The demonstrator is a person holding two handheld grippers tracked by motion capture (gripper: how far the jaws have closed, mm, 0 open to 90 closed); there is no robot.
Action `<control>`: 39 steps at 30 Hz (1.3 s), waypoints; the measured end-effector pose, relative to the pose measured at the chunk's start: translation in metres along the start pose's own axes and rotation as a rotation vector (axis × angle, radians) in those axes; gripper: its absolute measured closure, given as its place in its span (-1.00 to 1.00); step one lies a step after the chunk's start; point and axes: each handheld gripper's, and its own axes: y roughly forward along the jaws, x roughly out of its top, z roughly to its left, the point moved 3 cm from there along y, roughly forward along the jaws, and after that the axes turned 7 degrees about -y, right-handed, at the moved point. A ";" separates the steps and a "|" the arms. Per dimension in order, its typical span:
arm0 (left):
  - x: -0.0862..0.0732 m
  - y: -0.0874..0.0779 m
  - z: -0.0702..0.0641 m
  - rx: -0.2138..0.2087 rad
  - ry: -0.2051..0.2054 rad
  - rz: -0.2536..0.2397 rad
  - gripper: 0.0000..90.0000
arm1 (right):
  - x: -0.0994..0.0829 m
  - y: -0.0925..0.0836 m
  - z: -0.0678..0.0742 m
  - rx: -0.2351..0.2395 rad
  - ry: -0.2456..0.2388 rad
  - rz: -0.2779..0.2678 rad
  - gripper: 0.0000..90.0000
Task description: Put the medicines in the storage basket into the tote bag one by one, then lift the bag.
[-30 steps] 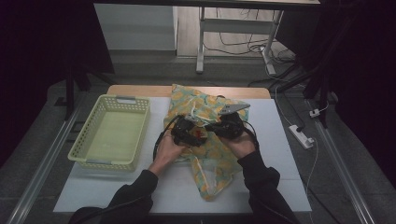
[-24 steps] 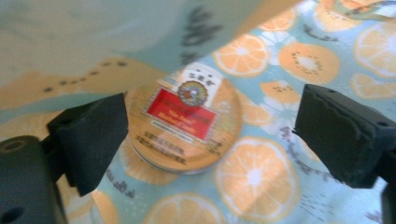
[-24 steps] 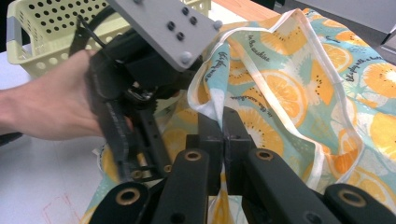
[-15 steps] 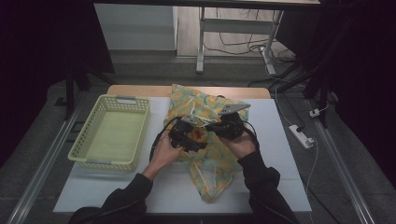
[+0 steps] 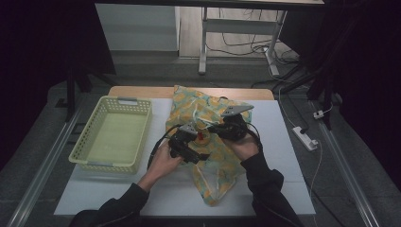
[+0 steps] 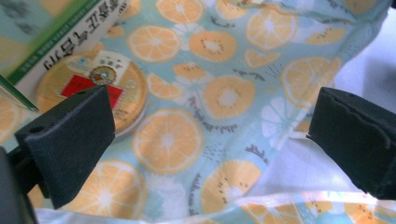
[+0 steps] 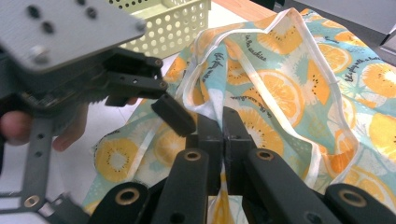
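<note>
Bag lengthwise toward person; right gripper clenched on its rim, left gripper released

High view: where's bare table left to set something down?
Free patches on the white table top: the near-left strip in front of the pale yellow-green perforated plastic basket, and the right side between the orange-slice printed fabric bag and the table's right edge. The basket's inside is also bare. Crowded at the centre, where both grippers work over the bag.
</note>
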 end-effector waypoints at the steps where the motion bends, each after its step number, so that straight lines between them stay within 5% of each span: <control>1: -0.001 0.000 -0.001 -0.002 0.003 0.001 -1.00 | 0.000 0.000 0.000 0.001 0.000 -0.001 0.98; 11: -0.010 0.010 -0.014 0.000 0.044 0.062 -1.00 | 0.000 0.000 0.001 0.002 0.001 -0.004 0.98; 33: -0.026 0.035 -0.019 0.014 0.117 0.135 -0.98 | -0.001 0.000 0.000 0.003 0.000 0.000 0.98; 39: -0.029 0.046 -0.021 0.074 0.154 0.174 -0.90 | -0.001 0.001 0.000 0.003 0.000 0.000 0.98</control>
